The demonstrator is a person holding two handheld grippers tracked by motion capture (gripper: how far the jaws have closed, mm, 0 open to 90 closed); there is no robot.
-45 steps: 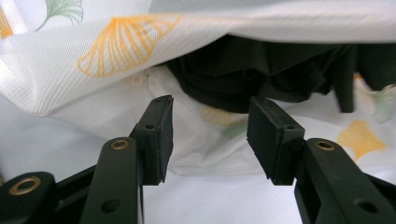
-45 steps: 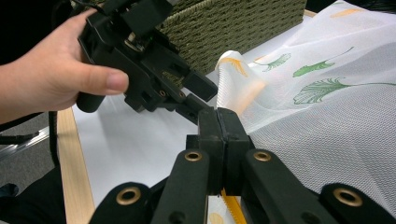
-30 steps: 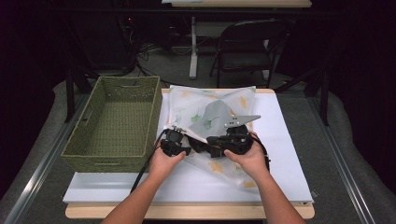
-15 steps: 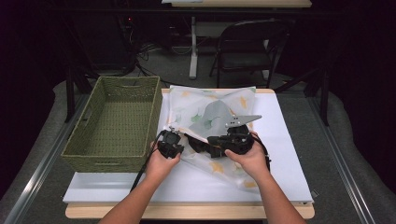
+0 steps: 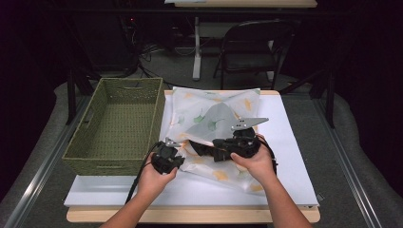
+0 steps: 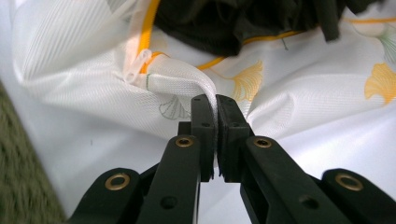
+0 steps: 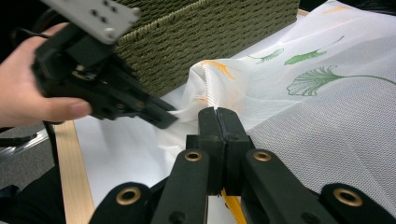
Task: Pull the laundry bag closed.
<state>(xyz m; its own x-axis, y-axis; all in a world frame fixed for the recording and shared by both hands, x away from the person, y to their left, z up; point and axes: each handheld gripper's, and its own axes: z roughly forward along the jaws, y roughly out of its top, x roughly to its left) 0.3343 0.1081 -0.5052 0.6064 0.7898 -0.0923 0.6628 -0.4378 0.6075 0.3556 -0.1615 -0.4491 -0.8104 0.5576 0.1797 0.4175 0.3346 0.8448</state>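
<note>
A white mesh bag (image 5: 215, 115) printed with green and orange leaves lies on the white table, with a yellow zipper (image 6: 145, 32) along its opening. Dark cloth (image 6: 224, 23) shows inside that opening. My left gripper (image 5: 182, 160) is at the bag's near left corner, shut on a fold of the mesh (image 6: 187, 84). In its own view the left gripper (image 6: 215, 100) has the fabric pinched between closed jaws. My right gripper (image 5: 209, 151) points left across the bag and is shut on the mesh bag (image 7: 327, 107) beside the zipper; the right gripper (image 7: 218, 112) faces the left gripper (image 7: 169, 118).
A green woven basket (image 5: 119, 123) stands on the table left of the bag, close behind the left gripper, and its wall (image 7: 210, 28) rises just beyond both jaws. The white table cover (image 5: 290, 152) is bare right of the bag. A folding chair (image 5: 252, 47) stands beyond the table.
My left gripper has drawn a little to the left and toward the person, pulling the bag's corner with it. The right gripper has stayed nearly in place.
</note>
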